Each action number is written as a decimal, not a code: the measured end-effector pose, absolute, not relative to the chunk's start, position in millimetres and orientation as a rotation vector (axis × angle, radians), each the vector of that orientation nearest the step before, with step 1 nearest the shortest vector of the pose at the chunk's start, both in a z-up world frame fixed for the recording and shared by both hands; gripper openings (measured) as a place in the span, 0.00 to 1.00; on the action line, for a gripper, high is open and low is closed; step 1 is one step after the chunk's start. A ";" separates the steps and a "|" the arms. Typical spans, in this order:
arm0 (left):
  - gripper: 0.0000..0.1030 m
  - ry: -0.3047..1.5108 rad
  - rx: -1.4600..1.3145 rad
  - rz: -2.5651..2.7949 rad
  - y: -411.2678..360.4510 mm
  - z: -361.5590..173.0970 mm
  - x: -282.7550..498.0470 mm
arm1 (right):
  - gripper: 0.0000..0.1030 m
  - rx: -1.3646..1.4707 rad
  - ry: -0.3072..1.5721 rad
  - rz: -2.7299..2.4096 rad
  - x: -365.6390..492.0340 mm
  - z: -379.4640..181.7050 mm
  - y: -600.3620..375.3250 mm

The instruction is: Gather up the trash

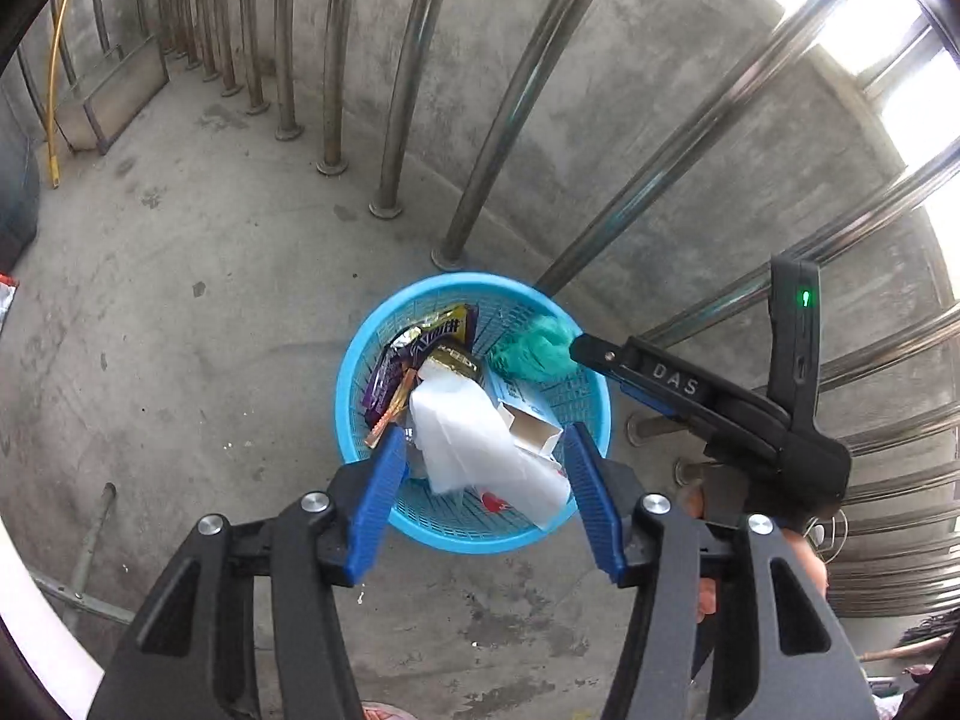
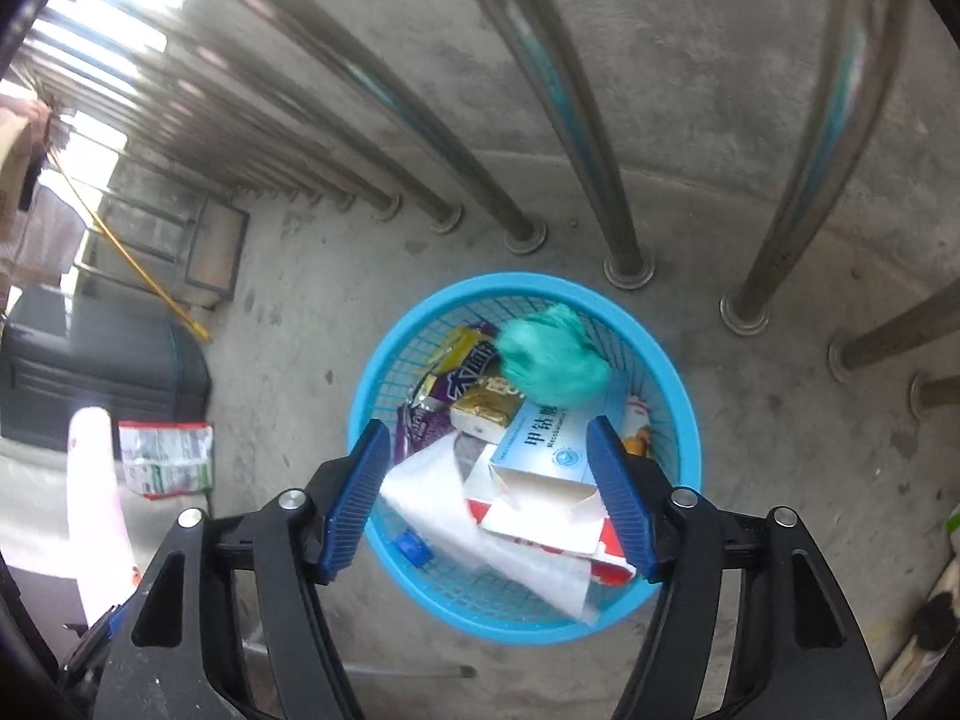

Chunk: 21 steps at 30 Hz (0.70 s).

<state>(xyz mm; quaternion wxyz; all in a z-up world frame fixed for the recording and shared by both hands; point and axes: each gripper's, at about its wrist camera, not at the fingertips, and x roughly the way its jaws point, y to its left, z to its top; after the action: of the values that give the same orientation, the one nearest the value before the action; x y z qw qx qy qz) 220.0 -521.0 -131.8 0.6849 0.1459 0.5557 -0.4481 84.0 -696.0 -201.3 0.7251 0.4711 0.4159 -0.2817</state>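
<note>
Both grippers are hung over the basket [image 2: 678, 396], pointed down into it. The left gripper [image 1: 480, 498] is spread about halfway with nothing between the pads. The right gripper [image 2: 492, 492] is spread wide and is empty as well. In the left view its tip is seen just beside the green wad [image 1: 534, 348], though whether it's touching can't be told.

The trash is pretty much all inside the basket, which is set on the concrete floor [image 1: 180, 300] near the steel railing [image 1: 414, 78].

Handling-wise, it's all light stuff. The green wad [image 2: 552, 360] looks soft and squashy, so it can be pinched anywhere. The white tissue [image 1: 480, 444] is limp and would be best grabbed at a bunched fold. The open white box [image 2: 540, 468] is thin card, easily crushed, so it's better taken across its flat faces. The foil wrappers [image 1: 414, 360] are probably slippery, so an edge grip is suggested.

Counted in the basket: one green wad, one tissue, about two boxes (a red and white one is seen under the blue-print one), and several wrappers, with the exact number hard to tell. One more packet [image 2: 165, 459] is seen left of the basket, still on the floor.
</note>
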 end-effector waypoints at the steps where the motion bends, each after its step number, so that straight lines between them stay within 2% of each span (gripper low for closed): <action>1: 0.53 1.227 0.319 -1.009 -516.4 -125.8 219.3 | 0.65 1.042 0.907 -0.629 79.7 -197.7 -695.2; 6: 0.55 1.126 0.245 -1.034 -482.6 -80.3 216.0 | 0.65 1.063 0.809 -0.652 45.9 -167.6 -688.0; 10: 0.64 1.006 0.170 -1.049 -430.6 -26.6 204.7 | 0.65 1.037 0.679 -0.647 26.6 -121.0 -667.1; 12: 0.72 0.938 0.129 -1.043 -395.8 2.0 195.6 | 0.68 0.982 0.618 -0.607 21.4 -90.5 -644.5; 14: 0.86 0.882 0.093 -1.014 -358.4 27.1 186.7 | 0.79 0.888 0.560 -0.550 20.0 -54.4 -611.7; 16: 0.95 0.846 0.058 -0.959 -318.2 47.5 176.7 | 0.86 0.756 0.528 -0.499 20.9 -20.3 -571.2; 17: 0.95 0.824 0.042 -0.906 -295.3 56.9 170.1 | 0.92 0.684 0.510 -0.465 20.5 -3.4 -548.6; 21: 0.95 0.746 -0.012 -0.704 -209.5 83.2 145.4 | 0.93 0.466 0.438 -0.377 11.8 43.4 -460.4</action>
<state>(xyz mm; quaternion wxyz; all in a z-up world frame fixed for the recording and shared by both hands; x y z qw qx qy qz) 145.4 -209.5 83.2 0.8714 -0.0059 0.3568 -0.3366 11.8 -460.4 43.4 0.9319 0.2275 0.2142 -0.1842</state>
